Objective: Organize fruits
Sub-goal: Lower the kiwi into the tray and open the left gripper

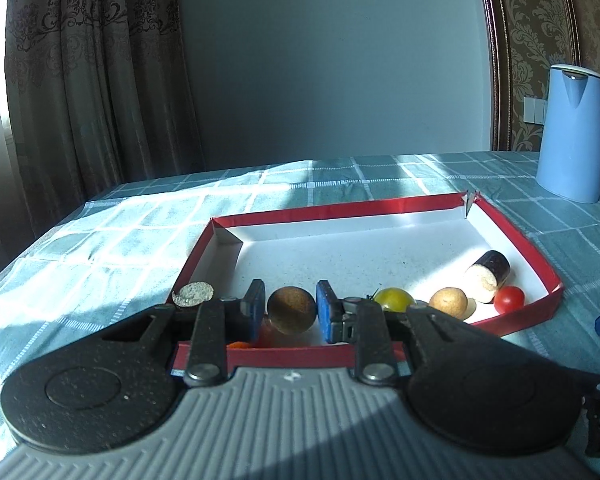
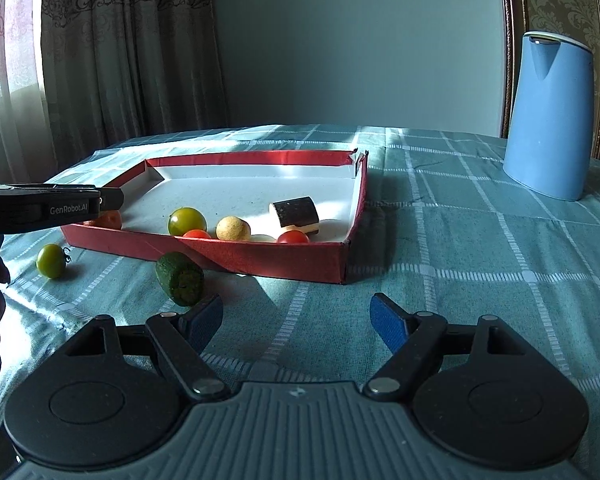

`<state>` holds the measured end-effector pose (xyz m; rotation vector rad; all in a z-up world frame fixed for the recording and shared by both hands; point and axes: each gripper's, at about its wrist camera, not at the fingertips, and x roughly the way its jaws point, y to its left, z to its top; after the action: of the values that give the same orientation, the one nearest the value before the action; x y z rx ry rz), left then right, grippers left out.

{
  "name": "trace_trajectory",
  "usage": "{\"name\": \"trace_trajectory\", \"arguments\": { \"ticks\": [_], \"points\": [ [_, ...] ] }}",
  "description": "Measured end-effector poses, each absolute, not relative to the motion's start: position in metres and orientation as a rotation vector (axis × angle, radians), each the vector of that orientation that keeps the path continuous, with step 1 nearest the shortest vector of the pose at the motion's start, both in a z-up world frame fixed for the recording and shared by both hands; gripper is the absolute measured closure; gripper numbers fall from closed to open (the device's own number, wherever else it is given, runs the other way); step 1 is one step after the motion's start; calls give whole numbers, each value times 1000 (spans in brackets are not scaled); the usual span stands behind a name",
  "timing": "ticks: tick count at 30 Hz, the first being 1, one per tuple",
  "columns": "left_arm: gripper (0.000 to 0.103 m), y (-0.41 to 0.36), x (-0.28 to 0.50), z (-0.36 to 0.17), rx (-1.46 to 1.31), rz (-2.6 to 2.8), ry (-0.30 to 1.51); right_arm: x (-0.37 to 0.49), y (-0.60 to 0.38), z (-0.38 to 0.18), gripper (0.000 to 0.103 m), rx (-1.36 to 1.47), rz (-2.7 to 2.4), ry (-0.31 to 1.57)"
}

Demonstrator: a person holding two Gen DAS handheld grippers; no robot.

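My left gripper [image 1: 291,310] is shut on a round brown fruit [image 1: 291,309] and holds it over the near edge of the red box [image 1: 532,256]. In the box lie a yellow-green tomato [image 1: 394,298], a tan ball-shaped fruit [image 1: 448,302], a dark cut roll [image 1: 488,276] and a red cherry tomato [image 1: 509,299]. My right gripper [image 2: 296,322] is open and empty above the tablecloth in front of the box [image 2: 260,256]. A green cut avocado-like piece [image 2: 180,278] and a green tomato [image 2: 51,261] lie on the cloth outside the box. The left gripper [image 2: 104,199] shows at the left.
A blue jug [image 2: 548,116] stands at the back right on the green checked tablecloth [image 2: 460,280]. A pale cut slice [image 1: 193,294] sits beside the box's left wall. Curtains and a wall lie behind the table. The table's left edge drops off near the curtain.
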<state>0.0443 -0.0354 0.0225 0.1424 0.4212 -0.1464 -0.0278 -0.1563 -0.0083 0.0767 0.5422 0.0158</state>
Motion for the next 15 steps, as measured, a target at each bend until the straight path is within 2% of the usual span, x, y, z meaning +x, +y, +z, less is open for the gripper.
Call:
{"name": "trace_trajectory", "arguments": {
  "ticks": [15],
  "points": [
    [78, -39, 72, 25, 120, -95, 415, -28, -158, -7, 22, 91, 19, 533]
  ]
}}
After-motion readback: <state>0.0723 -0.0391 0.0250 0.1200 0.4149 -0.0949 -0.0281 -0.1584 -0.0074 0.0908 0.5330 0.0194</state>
